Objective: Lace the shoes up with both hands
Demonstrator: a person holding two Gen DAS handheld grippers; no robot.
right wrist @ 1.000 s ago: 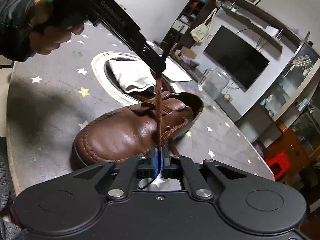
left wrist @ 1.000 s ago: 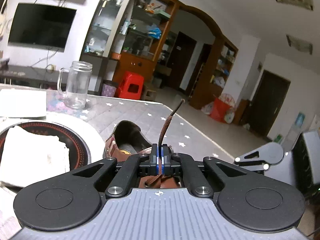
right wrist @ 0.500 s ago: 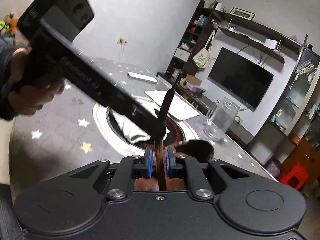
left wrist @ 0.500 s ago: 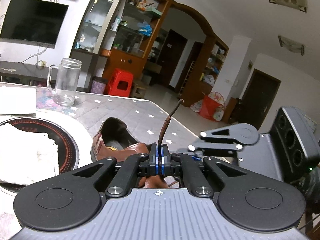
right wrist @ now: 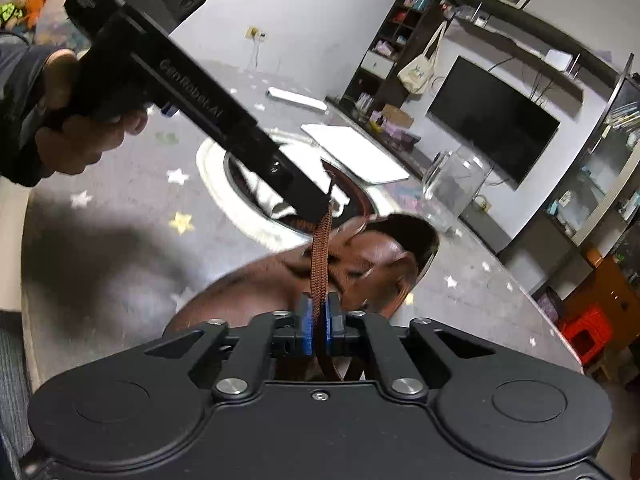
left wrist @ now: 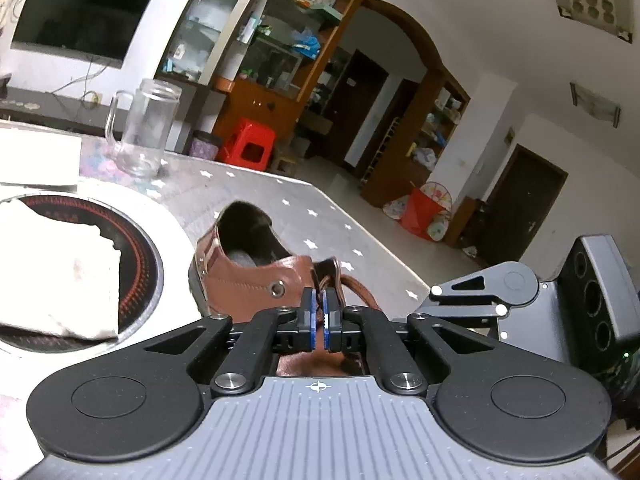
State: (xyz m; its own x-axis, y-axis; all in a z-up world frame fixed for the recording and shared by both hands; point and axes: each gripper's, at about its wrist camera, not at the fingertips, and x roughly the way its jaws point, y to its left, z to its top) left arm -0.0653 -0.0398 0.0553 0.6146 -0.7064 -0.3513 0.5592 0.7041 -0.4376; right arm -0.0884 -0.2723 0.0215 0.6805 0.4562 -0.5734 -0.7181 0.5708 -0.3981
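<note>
While the right gripper (right wrist: 318, 322) keeps its jaws clamped on the brown lace (right wrist: 321, 252), tensioning it above the leather shoe (left wrist: 256, 280), the left gripper's (left wrist: 319, 322) jaws stand slightly apart, empty.

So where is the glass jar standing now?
In the left wrist view, the glass jar stands upright at the far left of the table, beyond the brown shoe and beside the white paper.

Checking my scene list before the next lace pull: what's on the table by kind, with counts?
Brown shoe: 1
Glass jar mug: 1
White cloth on the round cooktop: 1
White flat pads: 2
Round cooktop: 1
Total: 6
</note>
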